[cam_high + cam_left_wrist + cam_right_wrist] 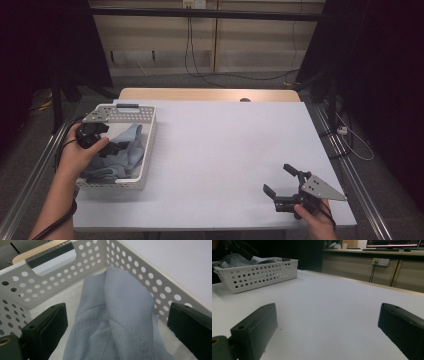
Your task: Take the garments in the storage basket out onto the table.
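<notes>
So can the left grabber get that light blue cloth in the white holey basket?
Probably yes. The left gripper is open, its jaws on either side of the light blue cloth inside the white perforated plastic basket, with nothing between them.

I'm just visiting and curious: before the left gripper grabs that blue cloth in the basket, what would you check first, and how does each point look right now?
1. Left gripper jaws open: ok, they stand wide apart.
2. Blue cloth lies between the jaws: ok, a raised fold sits in the gap.
3. Jaws already touching the cloth: cannot tell, the lower part is hidden.
4. Basket wall out of the jaws' way: ok, the holed walls stand behind and beside them.
5. Right gripper out of the way: ok, it is open over the bare table, far from the basket.
6. Cloth free of snags on the basket: cannot tell.
</notes>
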Demonstrator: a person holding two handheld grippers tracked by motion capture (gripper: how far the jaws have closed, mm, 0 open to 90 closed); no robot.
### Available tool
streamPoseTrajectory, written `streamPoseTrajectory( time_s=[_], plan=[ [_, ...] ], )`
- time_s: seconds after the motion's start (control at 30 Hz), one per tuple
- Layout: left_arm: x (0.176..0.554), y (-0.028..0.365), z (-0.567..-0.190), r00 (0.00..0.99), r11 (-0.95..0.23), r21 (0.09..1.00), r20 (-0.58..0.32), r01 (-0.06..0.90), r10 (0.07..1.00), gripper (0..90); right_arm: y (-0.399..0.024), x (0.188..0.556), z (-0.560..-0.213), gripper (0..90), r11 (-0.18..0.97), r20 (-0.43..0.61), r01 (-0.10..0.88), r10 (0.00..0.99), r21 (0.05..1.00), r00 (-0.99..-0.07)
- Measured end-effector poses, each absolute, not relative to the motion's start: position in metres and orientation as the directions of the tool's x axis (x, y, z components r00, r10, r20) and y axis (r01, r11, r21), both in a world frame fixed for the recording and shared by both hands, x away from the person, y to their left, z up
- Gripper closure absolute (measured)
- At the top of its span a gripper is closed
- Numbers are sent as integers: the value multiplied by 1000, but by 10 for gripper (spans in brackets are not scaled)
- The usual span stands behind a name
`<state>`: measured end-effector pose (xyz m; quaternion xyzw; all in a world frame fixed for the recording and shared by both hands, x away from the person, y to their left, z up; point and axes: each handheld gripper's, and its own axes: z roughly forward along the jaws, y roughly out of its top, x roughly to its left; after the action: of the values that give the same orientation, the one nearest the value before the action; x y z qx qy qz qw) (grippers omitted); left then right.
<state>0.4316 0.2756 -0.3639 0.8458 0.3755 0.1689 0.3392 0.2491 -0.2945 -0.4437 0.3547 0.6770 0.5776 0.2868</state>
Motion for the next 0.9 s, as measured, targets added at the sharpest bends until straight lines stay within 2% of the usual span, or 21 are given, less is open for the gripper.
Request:
streamPoseTrajectory(
  time_s=[0.37,0.9],
  plan=[
    [432,279,-361,677,-519,672,37,528,735,34,-294,249,-444,19,85,19,151,811,985,-584],
    [442,278,-395,672,-548,575,-5,608,741,55,-293,249,-444,19,89,19,155,808,984,-588]
  ],
)
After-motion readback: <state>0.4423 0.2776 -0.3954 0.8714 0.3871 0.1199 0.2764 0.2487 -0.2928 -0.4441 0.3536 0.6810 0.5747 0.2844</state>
